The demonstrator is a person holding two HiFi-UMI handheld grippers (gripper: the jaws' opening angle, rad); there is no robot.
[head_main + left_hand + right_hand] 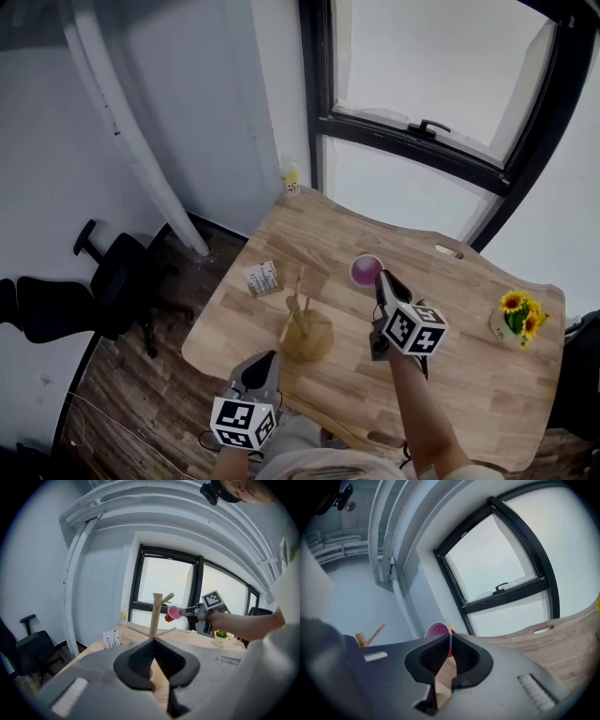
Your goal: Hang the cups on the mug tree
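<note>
Item: pink cup [366, 270], one in view, held off the wooden table [469, 375] and just beside the upper part of the mug tree [302, 323]. Holder: right gripper [382, 275], with its jaws clamped on the thin rim wall of the cup and the mouth of the cup turned sideways. Idle unit: left gripper [265, 361], low at the near table edge, with its jaws closed tip to tip and nothing between them. Step in hand, as judged: carrying the cup to a peg, with the hanging not yet done and no cup on the tree. Next move, as judged: line the cup's mouth or handle up with the upturned peg, slide it on, and let go only once the peg carries the weight. The light tree may need steadying, and the spare gripper could do that. Head view: gives the layout from above, with the tree near the table's front left, a printed card [262, 279] behind it and a potted sunflower [518, 317] at the far right. It hides how high the cup sits against the pegs. Left gripper view: shows the tree [156, 613] side-on, with the cup [172, 614] level with the angled top peg and close to it but not touching. Right gripper view: shows the pinch on the cup [438, 631] itself, with only the tip of the tree [365, 638] off to the left. No handle can be made out in any view.
</note>
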